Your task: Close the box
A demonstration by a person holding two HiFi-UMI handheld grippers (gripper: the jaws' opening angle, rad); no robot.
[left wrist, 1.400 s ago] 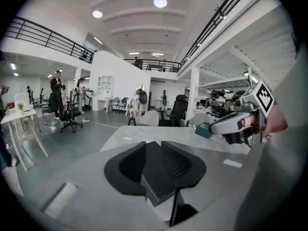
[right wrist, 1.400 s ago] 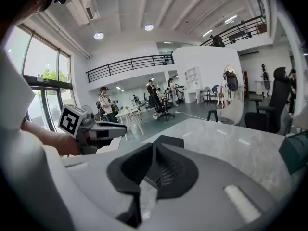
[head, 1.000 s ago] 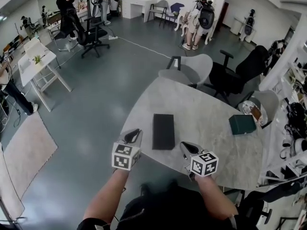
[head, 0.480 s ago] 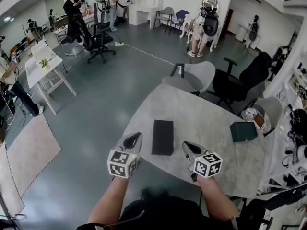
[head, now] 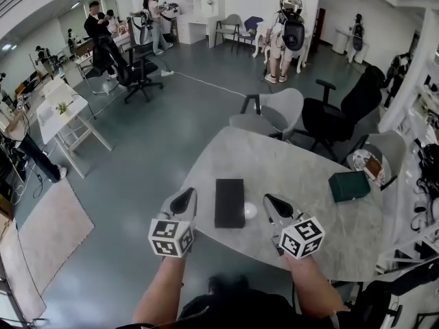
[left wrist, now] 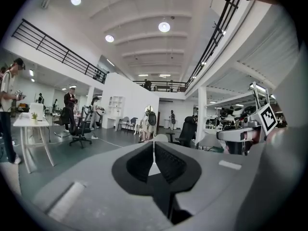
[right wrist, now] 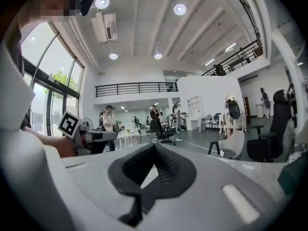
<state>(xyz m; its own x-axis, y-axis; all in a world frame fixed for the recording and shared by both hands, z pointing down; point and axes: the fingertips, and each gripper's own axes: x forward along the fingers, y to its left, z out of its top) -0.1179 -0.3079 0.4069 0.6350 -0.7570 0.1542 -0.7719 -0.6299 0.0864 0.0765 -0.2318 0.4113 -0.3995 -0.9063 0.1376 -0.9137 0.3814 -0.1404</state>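
Fingers [left wrist: 139, 162] of the left gripper [head: 185, 199] are pressed together on nothing, over the table [head: 302, 163] edge. Just right of them, between both grippers, the black box [head: 229, 202] lies flat, looking closed, untouched. Right gripper [head: 272, 204] fingers [right wrist: 169, 166] are likewise pressed together, empty; a green box [head: 348, 186] sits well off to their right

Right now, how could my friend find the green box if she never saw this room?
Find the big pale grey table in front of the person. Near its right edge sits the dark green box. The only other box, the black box by the near edge, is long, flat and not green.
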